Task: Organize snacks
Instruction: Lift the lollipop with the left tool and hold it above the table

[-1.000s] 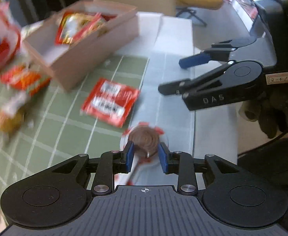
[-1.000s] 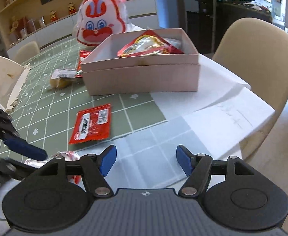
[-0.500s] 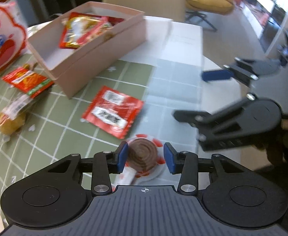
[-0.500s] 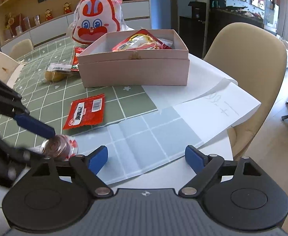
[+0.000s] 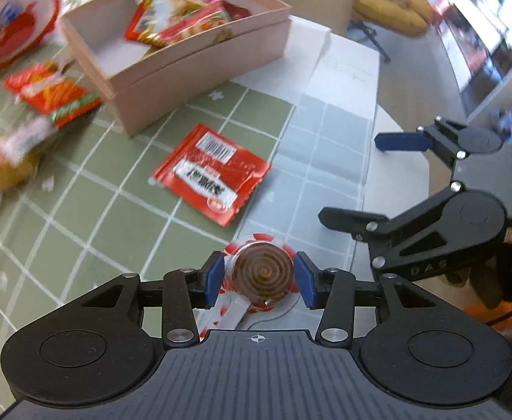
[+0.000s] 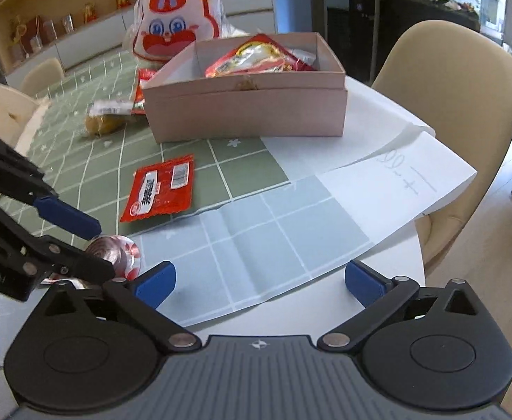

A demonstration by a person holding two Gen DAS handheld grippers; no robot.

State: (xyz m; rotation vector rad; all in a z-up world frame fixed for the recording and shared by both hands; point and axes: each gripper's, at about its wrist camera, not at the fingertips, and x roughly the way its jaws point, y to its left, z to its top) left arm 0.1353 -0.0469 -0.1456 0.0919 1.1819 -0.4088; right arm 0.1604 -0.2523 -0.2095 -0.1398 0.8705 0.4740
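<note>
Your left gripper [image 5: 260,277] has just been opening: its blue pads bracket the round spiral-patterned candy [image 5: 263,272] in clear crinkly wrap without clearly pressing on it, so it reads as released on the pale grid paper [image 5: 329,140]. Your right gripper [image 6: 259,281] has also been opening and stands wide with nothing between its fingers. A flat glossy red sachet [image 5: 211,174] lies at 11 o'clock of the candy; the matte pink cardboard box [image 5: 200,66] sits beyond, holding shiny packets.
</note>
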